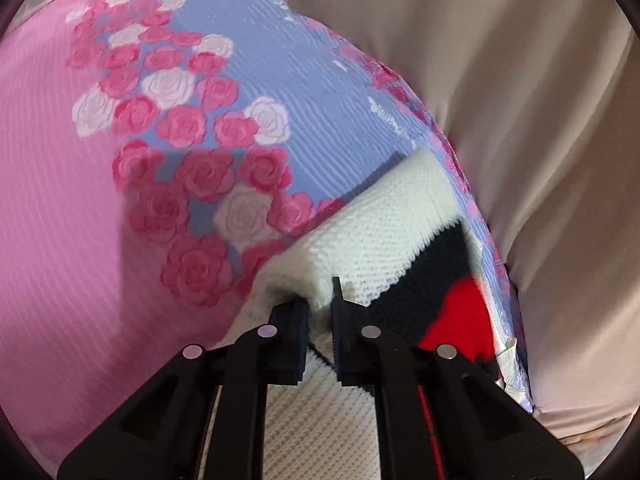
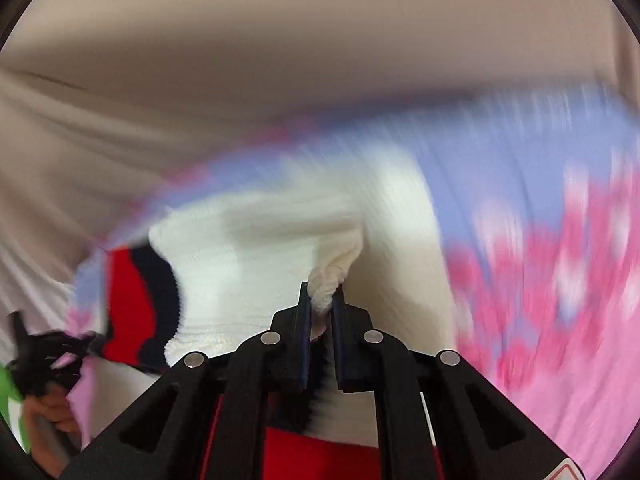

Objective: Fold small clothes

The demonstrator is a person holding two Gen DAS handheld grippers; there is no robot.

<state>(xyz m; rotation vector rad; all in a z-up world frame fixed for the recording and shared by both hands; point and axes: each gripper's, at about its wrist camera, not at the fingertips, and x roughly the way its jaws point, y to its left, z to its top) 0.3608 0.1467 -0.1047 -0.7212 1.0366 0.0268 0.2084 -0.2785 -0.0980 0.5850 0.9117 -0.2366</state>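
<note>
White knit fabric fills the space right in front of both grippers: a small sweater (image 1: pixel 372 236) with a navy band and a red patch along one side. It lies on a quilted mat (image 1: pixel 256 80) printed with pink and white roses on a lilac and pink ground, and the mat rests on a beige sheet (image 1: pixel 540 120) that wrinkles around its edge.

In the left wrist view, the left gripper (image 1: pixel 320 300) has its jaws nearly together, pinching a thick folded edge of the white knit between the fingertips; the rest of the sweater spreads ahead and to the right, with the navy and red part just beside the right finger.

In the right wrist view, heavily blurred, the right gripper (image 2: pixel 322 300) is clamped on a bunched tuft of the sweater (image 2: pixel 248 248), which rises from between the fingertips and fans out ahead and to the left, the red and navy stripes at its far left edge. The other gripper shows dimly at the lower left border, beside that striped edge.
</note>
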